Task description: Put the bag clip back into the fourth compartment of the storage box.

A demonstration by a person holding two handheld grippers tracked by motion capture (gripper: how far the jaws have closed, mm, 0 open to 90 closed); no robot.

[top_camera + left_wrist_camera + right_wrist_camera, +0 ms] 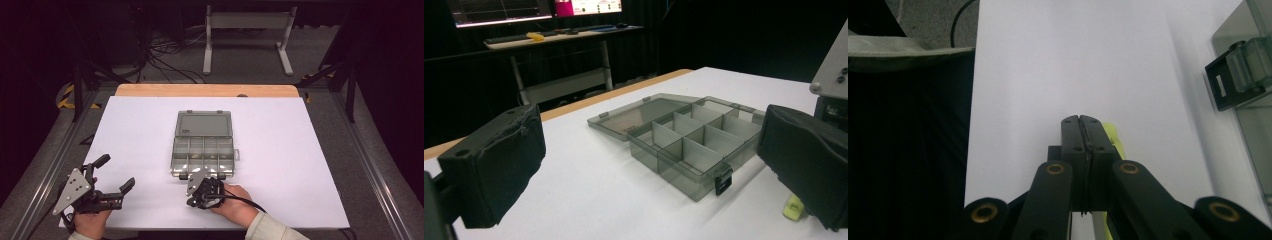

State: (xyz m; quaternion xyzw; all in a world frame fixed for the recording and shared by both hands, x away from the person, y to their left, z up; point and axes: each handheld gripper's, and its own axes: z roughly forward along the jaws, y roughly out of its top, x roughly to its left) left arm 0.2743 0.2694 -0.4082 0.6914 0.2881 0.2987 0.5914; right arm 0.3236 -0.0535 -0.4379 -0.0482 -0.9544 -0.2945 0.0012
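White counter (280, 165), open grey compartment box (202, 150) at its centre with lid laid flat, left tool (116, 172) spread wide near the front left corner, right tool (1082, 120) pressed closed just before the box's latch, small yellow-green piece (1113, 137) touching its right side.

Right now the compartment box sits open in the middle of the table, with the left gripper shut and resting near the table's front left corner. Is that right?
Not quite. The left gripper is open, not shut: the left gripper view shows its two padded jaws spread wide apart with the box between them in the distance. The rest holds: the box is open, mid-table, and that gripper is near the front left corner.
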